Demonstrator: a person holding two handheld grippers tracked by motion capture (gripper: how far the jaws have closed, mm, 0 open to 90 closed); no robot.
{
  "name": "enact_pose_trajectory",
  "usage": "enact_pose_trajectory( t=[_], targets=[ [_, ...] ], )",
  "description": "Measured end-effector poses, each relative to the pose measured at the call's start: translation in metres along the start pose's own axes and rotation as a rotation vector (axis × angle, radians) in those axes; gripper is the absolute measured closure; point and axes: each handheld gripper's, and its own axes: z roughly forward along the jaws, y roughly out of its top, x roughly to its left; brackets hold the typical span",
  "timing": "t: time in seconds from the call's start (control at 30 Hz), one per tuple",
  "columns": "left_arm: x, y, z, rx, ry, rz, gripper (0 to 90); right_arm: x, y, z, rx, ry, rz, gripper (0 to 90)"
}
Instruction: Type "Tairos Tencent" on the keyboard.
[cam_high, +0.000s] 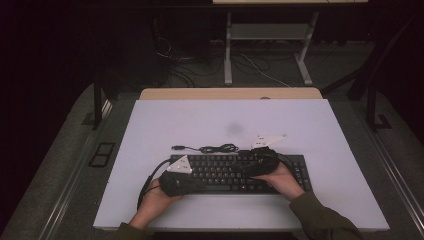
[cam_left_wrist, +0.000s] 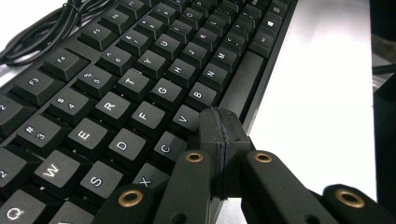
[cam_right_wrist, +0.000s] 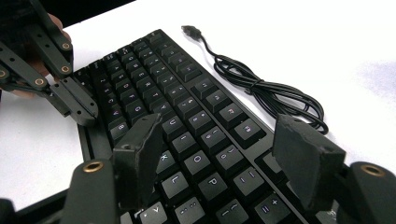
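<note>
A black keyboard (cam_high: 225, 170) lies on the white table top, its cable (cam_high: 215, 148) coiled behind it and ending in a loose USB plug. My left gripper (cam_high: 205, 186) reaches in from the left. In the left gripper view it (cam_left_wrist: 219, 123) is shut with nothing between its jaws, its tip down at the keyboard's (cam_left_wrist: 140, 70) front rows by the V key and the space bar. My right gripper (cam_right_wrist: 219, 140) hovers open above the right half of the keys (cam_right_wrist: 187, 102), nothing between its fingers (cam_right_wrist: 140, 154). That view also shows the shut left gripper (cam_right_wrist: 86, 114) and the cable (cam_right_wrist: 261, 88).
The white table top (cam_high: 225, 120) has bare room on all sides of the keyboard. A wooden strip (cam_high: 230, 93) runs along its far edge. Beyond stand a desk frame (cam_high: 267, 47) and loose floor cables (cam_high: 195, 70) in the dark.
</note>
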Motion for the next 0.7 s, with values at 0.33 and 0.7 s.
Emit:
enact_pose_trajectory(
  t=[0.33, 0.7],
  targets=[
    [-0.0013, 0.0032, -0.0044, -0.017, 0.010, 0.004, 88.9, -0.0003, 0.0003, -0.0005, -0.004, -0.002, 0.000, 32.8],
    [0.0009, 0.0053, -0.0094, -0.054, 0.014, -0.005, 88.8, -0.0004, -0.0003, -0.0016, -0.002, -0.004, -0.006, 32.8]
  ],
)
